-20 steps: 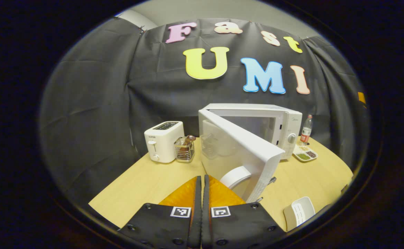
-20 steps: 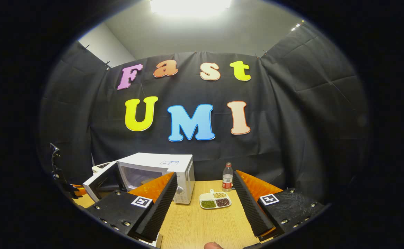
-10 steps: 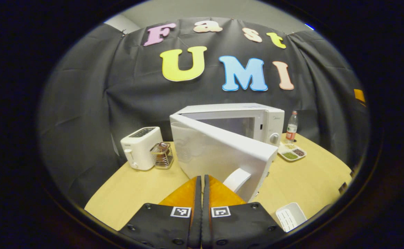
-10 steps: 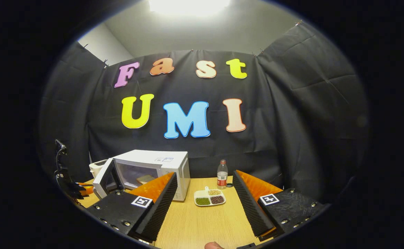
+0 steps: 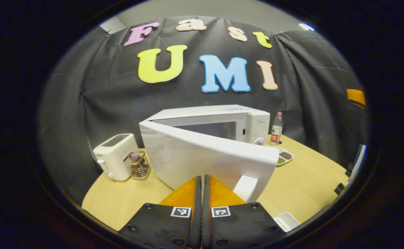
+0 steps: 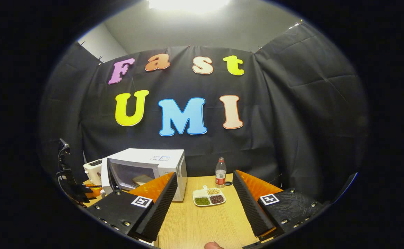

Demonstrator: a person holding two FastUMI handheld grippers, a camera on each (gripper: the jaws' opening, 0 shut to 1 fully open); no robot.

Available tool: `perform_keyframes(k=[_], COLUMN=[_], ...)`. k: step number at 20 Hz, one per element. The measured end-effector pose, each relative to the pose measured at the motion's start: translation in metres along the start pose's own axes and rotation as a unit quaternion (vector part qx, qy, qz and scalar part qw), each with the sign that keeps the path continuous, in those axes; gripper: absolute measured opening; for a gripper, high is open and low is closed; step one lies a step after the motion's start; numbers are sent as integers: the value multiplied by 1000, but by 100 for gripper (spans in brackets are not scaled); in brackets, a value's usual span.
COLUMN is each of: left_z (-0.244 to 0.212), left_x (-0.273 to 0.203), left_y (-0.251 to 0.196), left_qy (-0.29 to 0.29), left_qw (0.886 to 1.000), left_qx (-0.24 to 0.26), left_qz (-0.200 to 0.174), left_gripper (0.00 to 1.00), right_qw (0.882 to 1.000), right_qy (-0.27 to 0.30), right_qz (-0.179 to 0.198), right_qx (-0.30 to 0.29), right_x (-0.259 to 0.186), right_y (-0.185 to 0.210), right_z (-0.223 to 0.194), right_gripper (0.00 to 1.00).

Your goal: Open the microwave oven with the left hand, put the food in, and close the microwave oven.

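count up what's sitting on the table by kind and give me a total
Microwave oven: 1
Toaster: 1
Wire basket: 1
Bottle: 1
Divided snack dish: 1
White tray at the near edge: 1
Total: 6

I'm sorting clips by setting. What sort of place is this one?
Likely a staged kitchen corner in a recording booth: a wooden table backed by black cloth carries a microwave oven, a toaster and a water bottle.
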State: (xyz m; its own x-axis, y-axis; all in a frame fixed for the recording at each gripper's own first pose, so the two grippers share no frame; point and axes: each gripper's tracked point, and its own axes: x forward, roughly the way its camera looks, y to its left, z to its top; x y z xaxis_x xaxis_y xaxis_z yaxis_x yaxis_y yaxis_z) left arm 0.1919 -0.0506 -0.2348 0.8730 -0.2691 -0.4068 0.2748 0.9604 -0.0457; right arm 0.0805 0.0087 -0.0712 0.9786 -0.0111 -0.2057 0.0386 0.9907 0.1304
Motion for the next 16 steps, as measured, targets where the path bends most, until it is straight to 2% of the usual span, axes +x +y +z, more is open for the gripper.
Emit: perform_keyframes(k=[9, 16], left_z=[22, 33], left_x=[50, 90], left_y=[-14, -26], left_qy=[-11, -15], left_qw=[999, 996], left_qx=[-6, 10], left_qz=[-53, -91], left_gripper=[7, 7], right_qw=[999, 997], right_qy=[14, 19], right_qz=[-39, -71], right_qx=[0, -4], right_x=[20, 29], right_y=[2, 3], right_z=[-8, -13], right_gripper=[97, 97])
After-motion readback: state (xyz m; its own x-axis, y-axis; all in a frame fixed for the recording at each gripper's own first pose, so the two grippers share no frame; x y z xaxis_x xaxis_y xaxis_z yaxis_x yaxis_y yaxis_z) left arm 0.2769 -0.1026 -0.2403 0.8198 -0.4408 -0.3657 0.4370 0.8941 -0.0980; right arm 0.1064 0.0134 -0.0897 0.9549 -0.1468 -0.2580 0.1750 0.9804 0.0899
